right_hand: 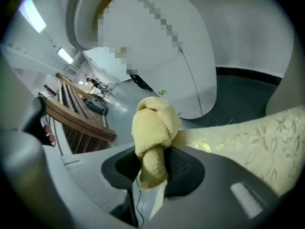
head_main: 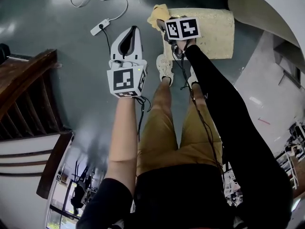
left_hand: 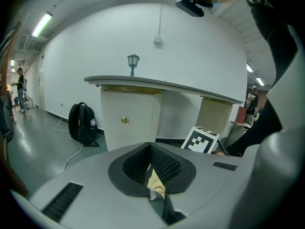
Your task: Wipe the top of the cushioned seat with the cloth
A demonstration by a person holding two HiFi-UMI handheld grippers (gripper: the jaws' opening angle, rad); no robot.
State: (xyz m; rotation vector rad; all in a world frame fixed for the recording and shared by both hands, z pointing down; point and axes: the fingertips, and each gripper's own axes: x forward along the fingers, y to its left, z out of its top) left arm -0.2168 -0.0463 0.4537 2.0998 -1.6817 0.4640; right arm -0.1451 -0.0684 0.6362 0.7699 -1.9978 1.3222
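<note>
The right hand-held gripper (head_main: 167, 25) is clamped on a bunched yellow terry cloth (head_main: 159, 14), with a thick wad left proud of the jaw tips. That seems the point of the grip, since soft cloth rather than plastic would meet the fabric. In the right gripper view the wad (right_hand: 155, 130) stands up from the closed jaws of this hand-held gripper (right_hand: 151, 170), just at the end of the pale floral cushioned seat (right_hand: 252, 137).

In the head view the seat (head_main: 214, 30) lies at the upper centre, the cloth at its left near corner, so wiping looks barely started. The whole top stretches rightward, bare.

The left hand-held gripper (head_main: 129, 38) hangs over the grey floor (head_main: 57, 70), well apart from the seat and probably just held out of the way. Its jaws (left_hand: 151, 151) are drawn together on nothing I can name; a pale sliver shows low in the gap.

For edges, a white curved wall (head_main: 267, 8) crowds the seat's right end, and the person's shoes (head_main: 165, 68) stand just below its near edge. A power strip (head_main: 100, 27) lies upper left, clear of the stroke.
</note>
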